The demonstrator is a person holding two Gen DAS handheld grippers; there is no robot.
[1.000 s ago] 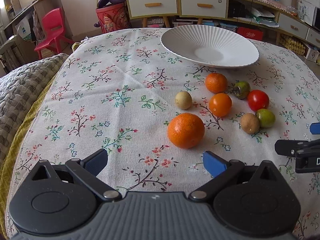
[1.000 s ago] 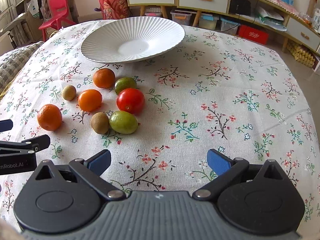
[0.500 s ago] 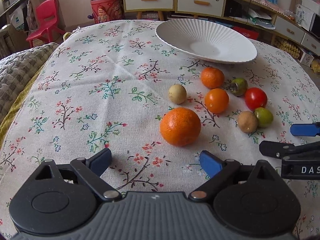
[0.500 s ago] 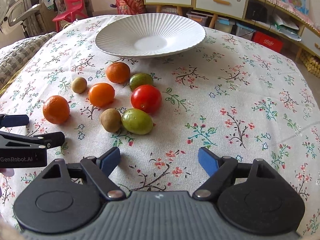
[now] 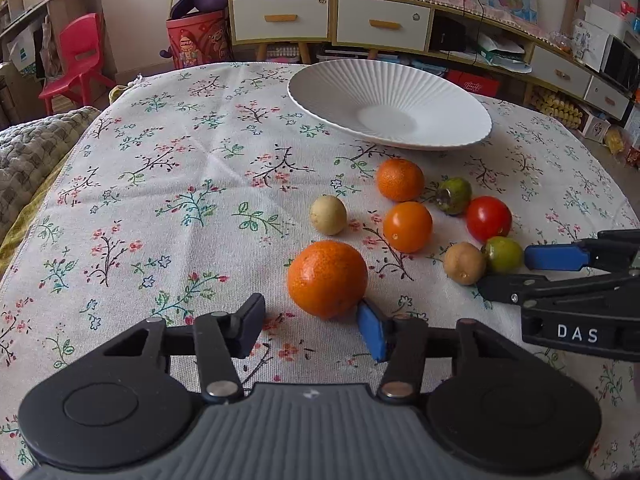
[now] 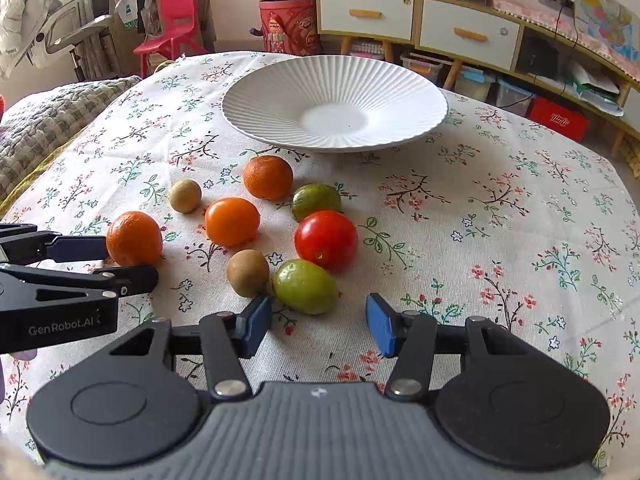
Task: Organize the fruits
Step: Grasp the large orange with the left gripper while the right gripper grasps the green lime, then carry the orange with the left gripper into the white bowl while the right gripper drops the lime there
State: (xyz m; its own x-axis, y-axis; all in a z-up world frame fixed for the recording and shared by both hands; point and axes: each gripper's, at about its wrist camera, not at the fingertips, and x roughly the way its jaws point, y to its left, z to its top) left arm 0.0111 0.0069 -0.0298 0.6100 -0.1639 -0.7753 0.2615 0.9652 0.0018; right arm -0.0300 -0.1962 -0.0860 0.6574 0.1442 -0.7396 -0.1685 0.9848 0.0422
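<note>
While the white ribbed plate (image 6: 420,92) is seen bare, well ahead of both tools, every fruit is found loose on the floral cloth of the bench (image 5: 160,200). The left hand-held gripper (image 5: 312,326) is held released, its blue pads spread; the large orange (image 5: 327,278) is found just ahead of it, close against the right pad, with the left pad standing apart, so nothing is grasped. The right hand-held gripper (image 6: 318,324) is likewise held released, with the green fruit (image 6: 305,286) just ahead of its left pad and a small brown fruit (image 6: 247,273) touching or nearly touching that fruit on its left. A red tomato (image 6: 325,240) is seen just beyond.

The orange is judged firm, rounded and moderately heavy, with a pebbled skin that should be gripped well; it is best taken across its widest girth, low enough that it cannot be squeezed upward out of the pads. The green fruit is judged lighter, smooth and more slippery, and prone to rolling; it should be taken across its short axis. The tomato is judged soft-skinned and easily bruised, so only light pressure would be wanted.

Writing can be read on the tools: "GenRobot.AI" on the left one as seen from the right wrist, and "DAS" on the right one as seen from the left wrist.
</note>
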